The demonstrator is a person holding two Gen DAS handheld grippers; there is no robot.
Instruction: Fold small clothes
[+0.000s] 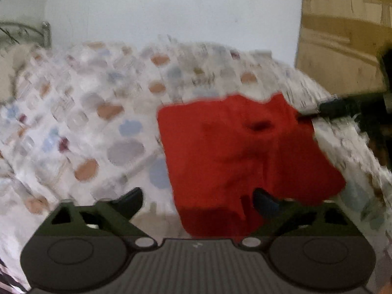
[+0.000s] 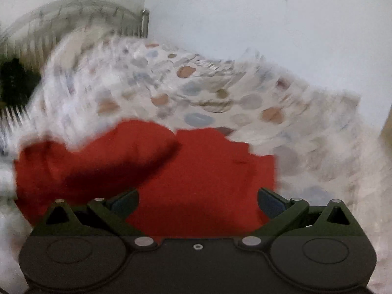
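Both wrist views close above the bedspread (image 1: 80,112), sharing the red garment (image 1: 235,152)

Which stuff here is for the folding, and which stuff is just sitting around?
For the folding:
- red garment
- left gripper, open
- right gripper, open

Just there:
- patterned bedsheet under the garment
- metal bed frame
- white wall
- brown cardboard box

Bright, even indoor light, no glare. Heavy motion blur across bed (image 1: 73,112) & red garment (image 2: 201,176); fisheye bending, dark corners.
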